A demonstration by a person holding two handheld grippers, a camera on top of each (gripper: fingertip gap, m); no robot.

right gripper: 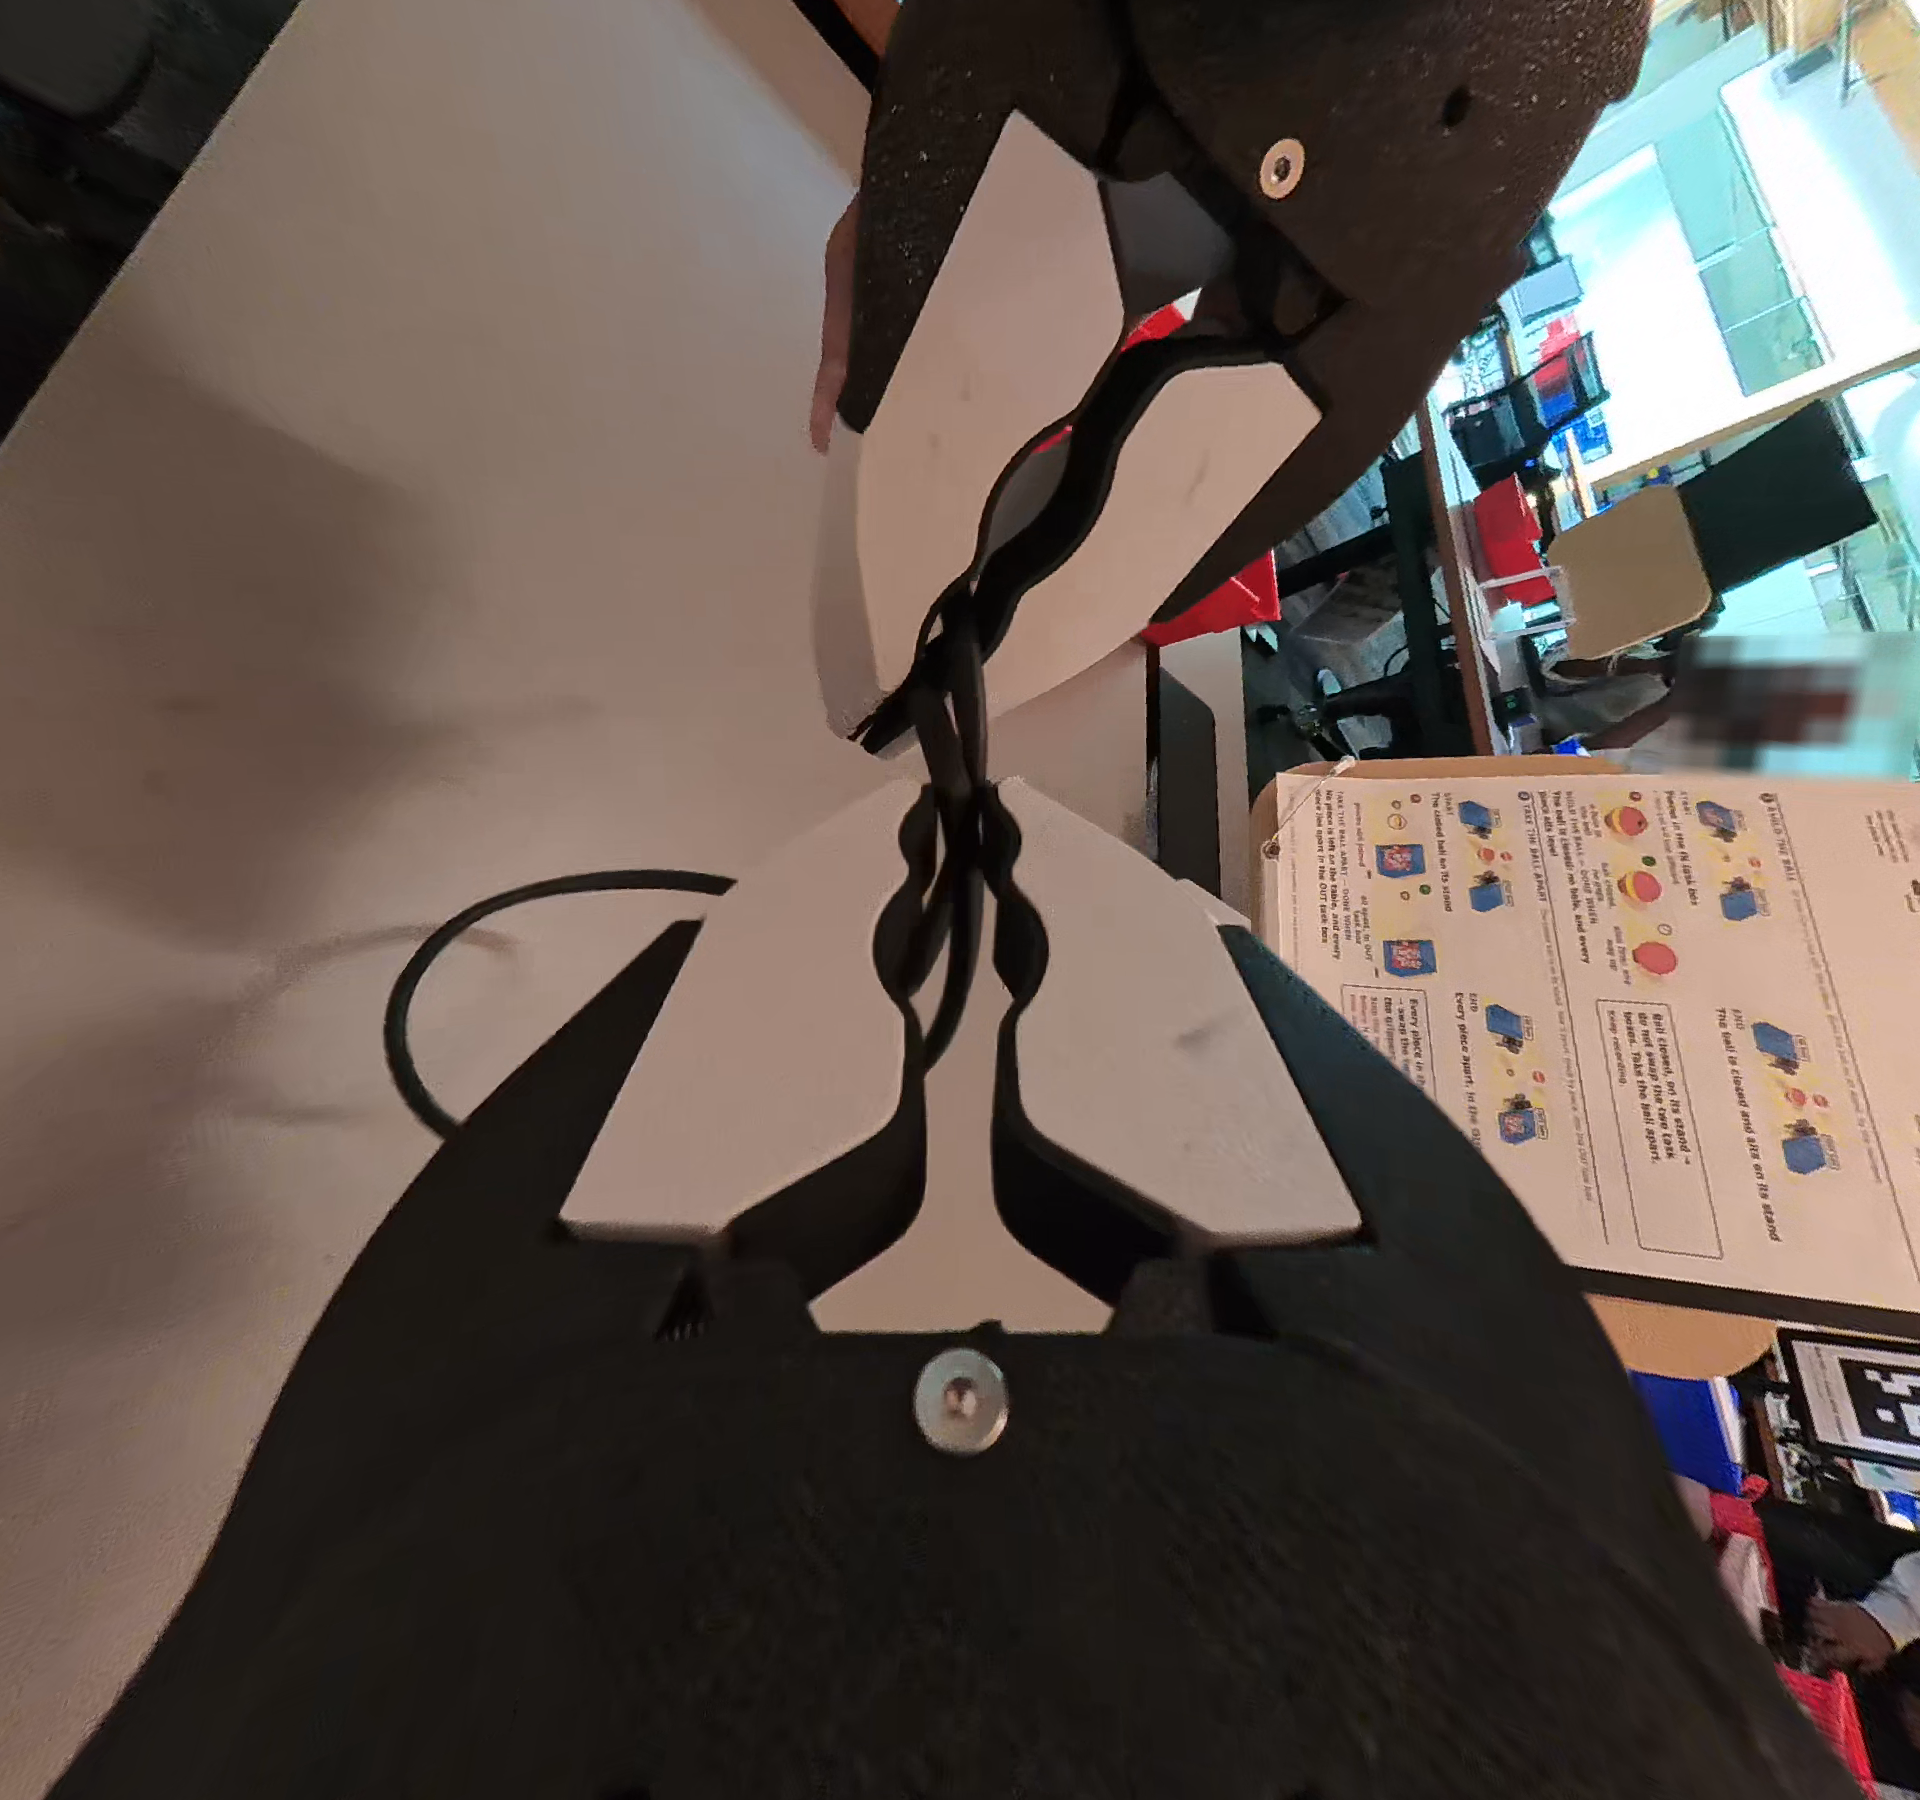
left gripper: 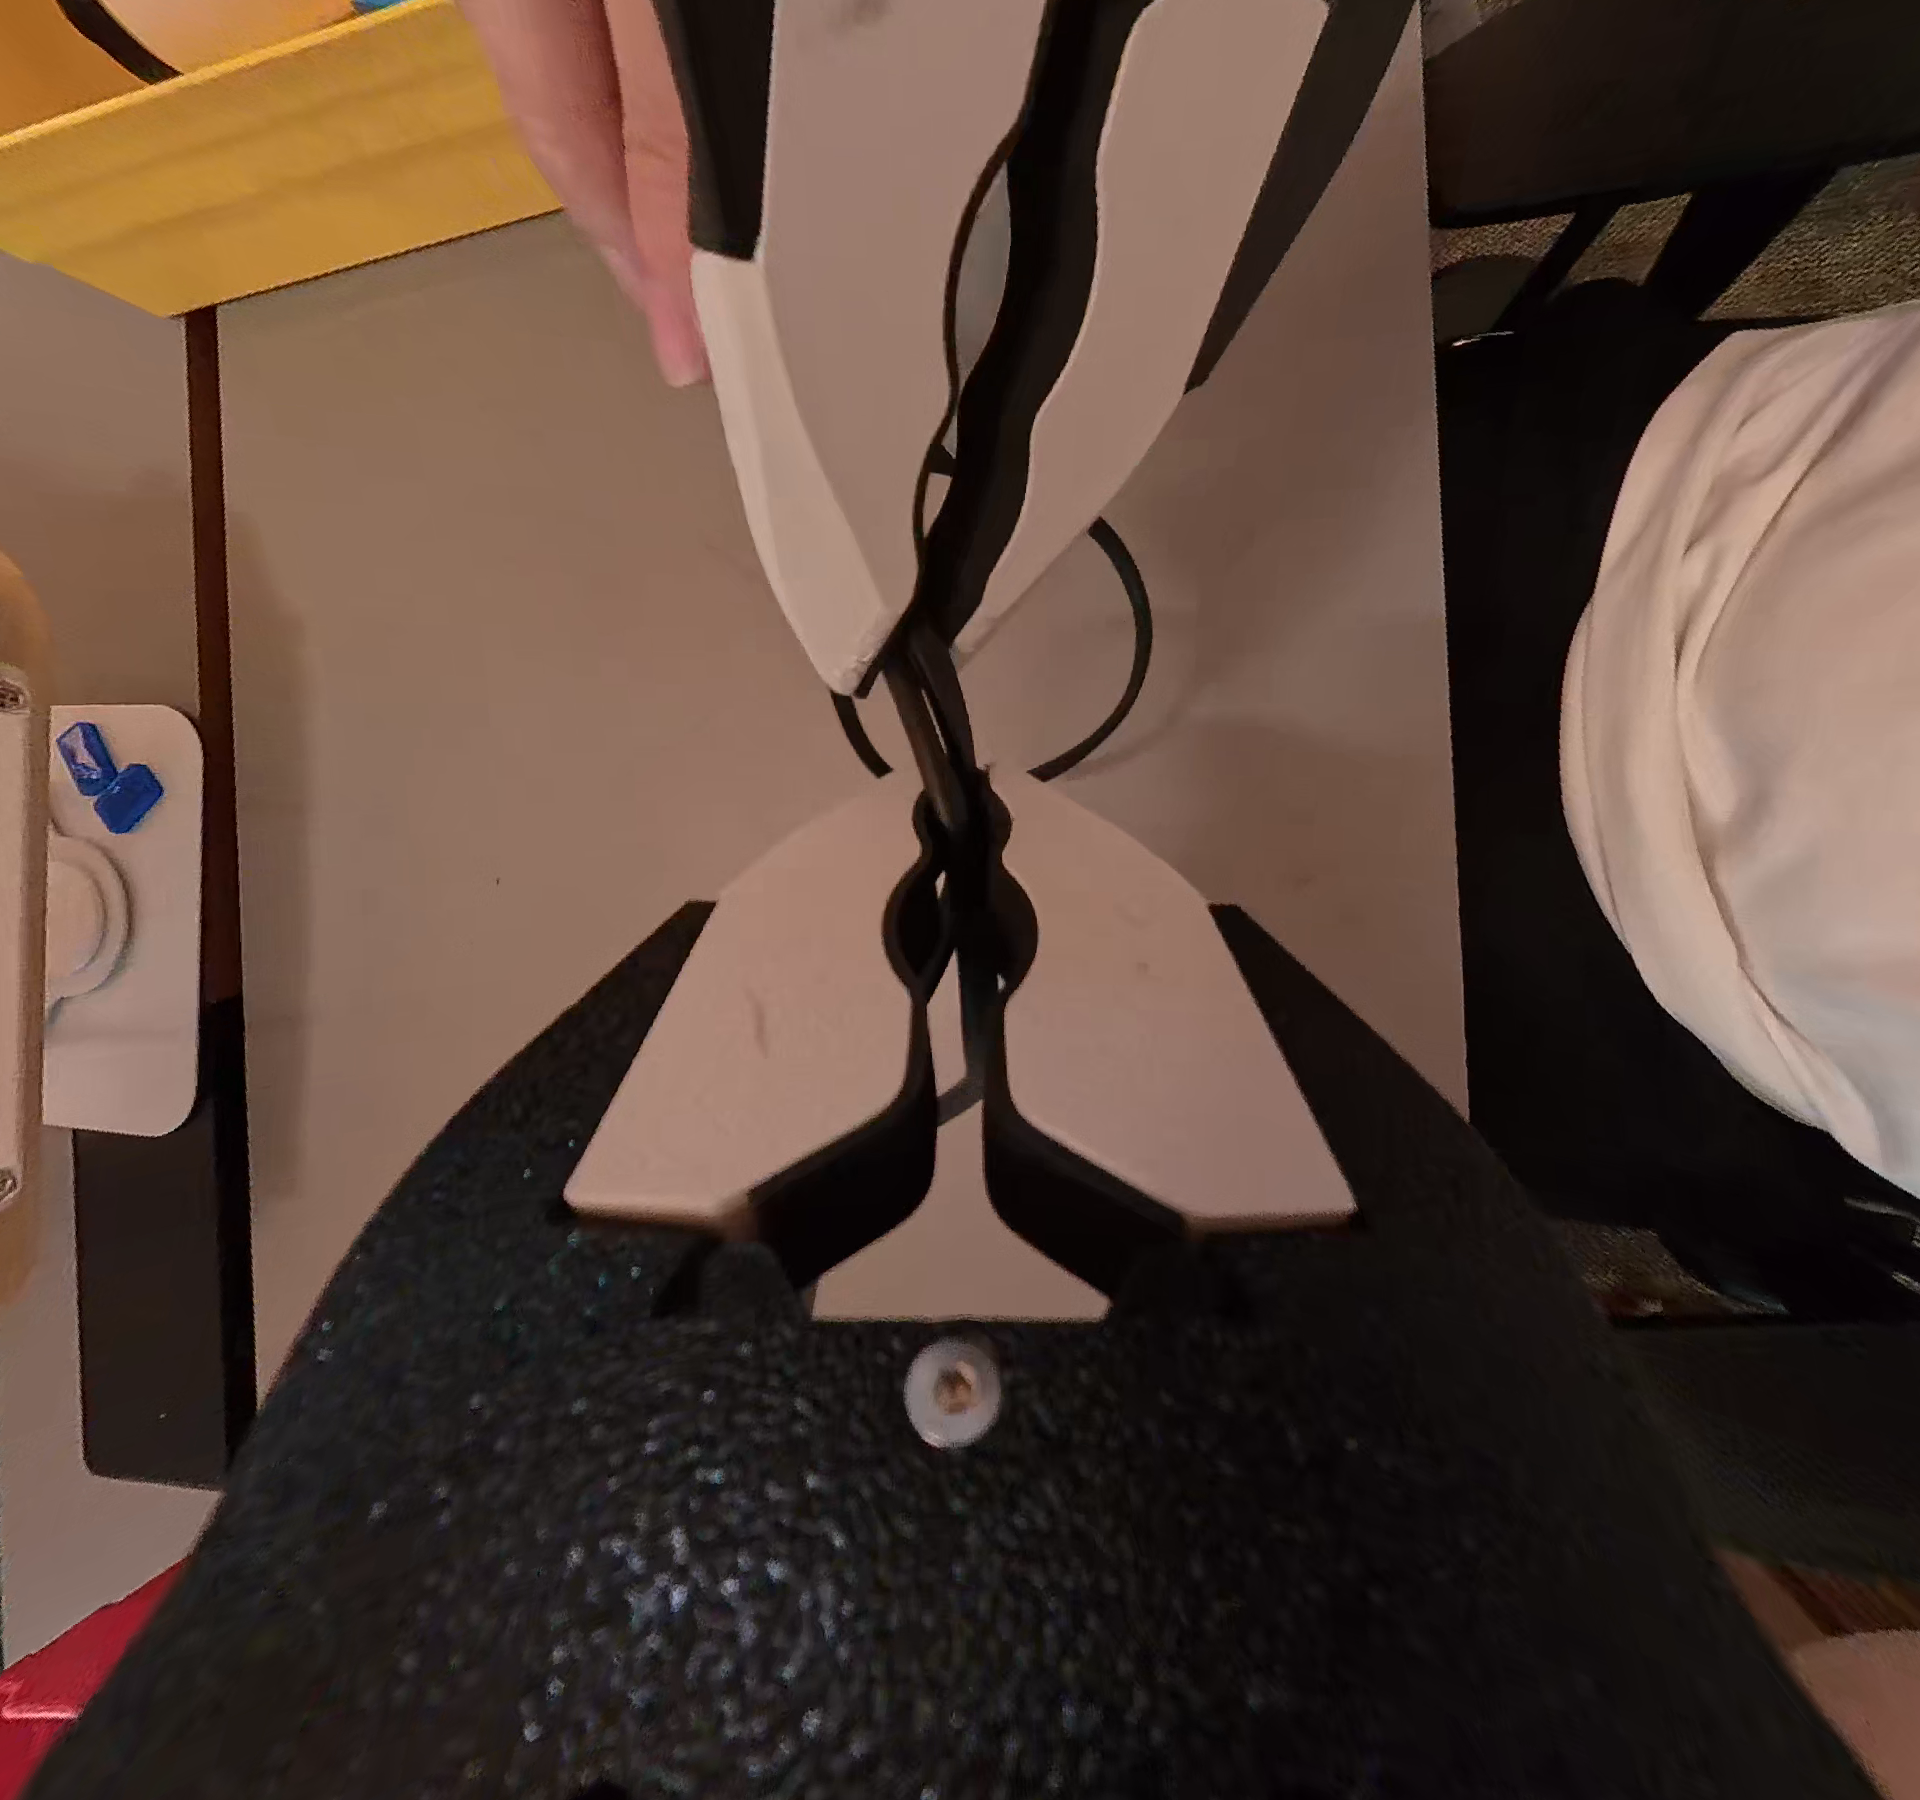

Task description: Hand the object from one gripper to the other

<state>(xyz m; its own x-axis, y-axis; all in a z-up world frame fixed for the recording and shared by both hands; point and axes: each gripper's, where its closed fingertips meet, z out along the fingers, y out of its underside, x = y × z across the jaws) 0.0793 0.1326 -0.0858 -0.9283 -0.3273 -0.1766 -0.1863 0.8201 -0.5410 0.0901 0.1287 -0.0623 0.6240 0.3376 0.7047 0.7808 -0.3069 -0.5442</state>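
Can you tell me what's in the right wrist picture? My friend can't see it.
Two grippers meet tip to tip above a white table, both pinching the same thin black cord. The right gripper reaches up from below, and the left gripper comes down from above. A loop of the cord curves out to the left, and a printed instruction sheet lies to the right.

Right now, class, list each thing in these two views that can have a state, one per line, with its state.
Left tool: shut on the black cord.
Right tool: shut on the black cord.
Black cord: pinched by both tools tip to tip, loops hanging free beside them.
White table: bare under the tools.
Instruction sheet: lying flat.
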